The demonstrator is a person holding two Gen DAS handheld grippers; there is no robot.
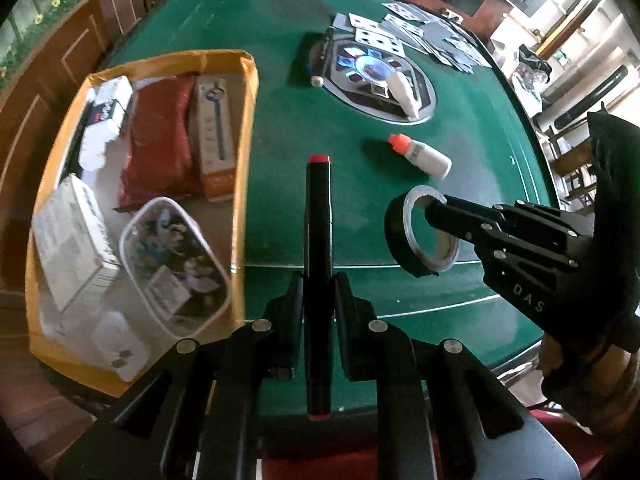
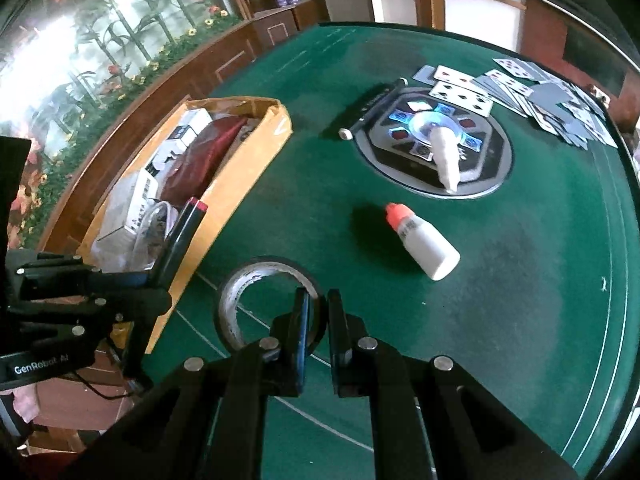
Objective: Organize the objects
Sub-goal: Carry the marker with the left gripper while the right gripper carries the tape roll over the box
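My left gripper (image 1: 319,292) is shut on a black marker (image 1: 318,220) with red ends, held above the green table beside the cardboard box (image 1: 244,128). The marker also shows in the right wrist view (image 2: 182,236). My right gripper (image 2: 318,308) is shut on the rim of a black tape roll (image 2: 232,300), one finger inside the ring and one outside. The roll also shows in the left wrist view (image 1: 400,240), lifted off the felt. A small white bottle (image 1: 426,156) with an orange cap lies on the table ahead.
The box holds a red pouch (image 1: 158,148), small cartons and a clear lidded container (image 1: 176,264). A round dice hub (image 1: 380,80) with a white tube on it sits mid-table. Playing cards (image 1: 420,36) are spread at the far right. A black pen (image 1: 320,52) lies by the hub.
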